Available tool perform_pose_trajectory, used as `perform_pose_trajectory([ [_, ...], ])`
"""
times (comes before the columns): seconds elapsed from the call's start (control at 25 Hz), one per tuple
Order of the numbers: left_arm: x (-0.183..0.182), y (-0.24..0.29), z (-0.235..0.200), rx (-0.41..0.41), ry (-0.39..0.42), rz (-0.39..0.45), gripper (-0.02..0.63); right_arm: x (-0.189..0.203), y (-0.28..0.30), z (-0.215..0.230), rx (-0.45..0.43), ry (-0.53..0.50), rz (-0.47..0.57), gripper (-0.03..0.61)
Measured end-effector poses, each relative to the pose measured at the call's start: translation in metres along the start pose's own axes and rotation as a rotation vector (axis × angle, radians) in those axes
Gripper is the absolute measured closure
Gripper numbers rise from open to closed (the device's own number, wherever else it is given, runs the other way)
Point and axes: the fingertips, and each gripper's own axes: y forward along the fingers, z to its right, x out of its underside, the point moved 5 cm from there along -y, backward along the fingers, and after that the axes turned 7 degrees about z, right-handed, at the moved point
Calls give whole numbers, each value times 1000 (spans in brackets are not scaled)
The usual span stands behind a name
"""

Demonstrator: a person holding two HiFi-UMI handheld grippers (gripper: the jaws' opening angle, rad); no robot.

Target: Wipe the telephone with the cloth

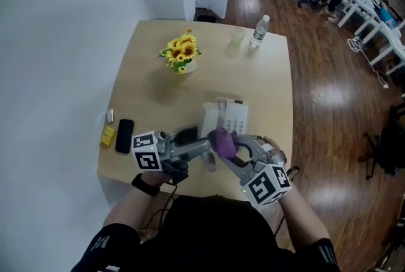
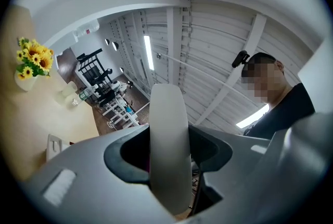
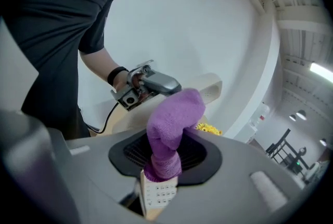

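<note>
Between the right gripper's (image 3: 165, 163) jaws — one purple cloth (image 3: 174, 111), clamped; left gripper (image 2: 169, 158) clamps one handset (image 2: 166, 113) (black mobile (image 1: 124, 136): head view only).

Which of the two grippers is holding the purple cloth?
The right gripper: its jaws are shut on the purple cloth, whereas the left gripper grips the white telephone handset instead.
</note>
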Motion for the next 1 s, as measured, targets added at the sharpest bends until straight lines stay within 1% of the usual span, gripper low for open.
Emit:
perform_pose_trajectory([
  [0.12, -7, -1, -1, -10, 18, 36, 400, 4, 3, 2, 0, -7, -20, 449],
  [0.24, -19, -2, -2, -25, 33, 95, 400, 2, 9, -8, -62, -27, -33, 449],
  [0.4, -38, -6, 3, 0, -8, 226, 400, 5, 12, -26, -123, 5, -34, 449],
  [0.48, -44, -5, 4, 7, -15, 262, 400, 7, 16, -37, -139, 4, -26, 449],
  [0.68, -38, -3, 7, 0, 15, 233, 400, 3, 24, -57, -147, -11, -38, 448],
  [0.76, -38, -4, 6, -3, 5, 240, 400, 5, 22, -64, -193, -16, -42, 449],
  [0.84, -37, -6, 5, -8, -5, 255, 400, 10, 18, -77, -256, -50, -57, 449],
  [0.88, -37, -7, 5, -7, -10, 263, 400, 11, 16, -80, -267, -62, -65, 449],
  [0.92, -38, -7, 5, -3, -15, 269, 400, 11, 13, -78, -257, -59, -69, 448],
  [1.0, -37, -7, 6, 8, -21, 270, 400, 9, 9, -62, -188, -12, -62, 449],
])
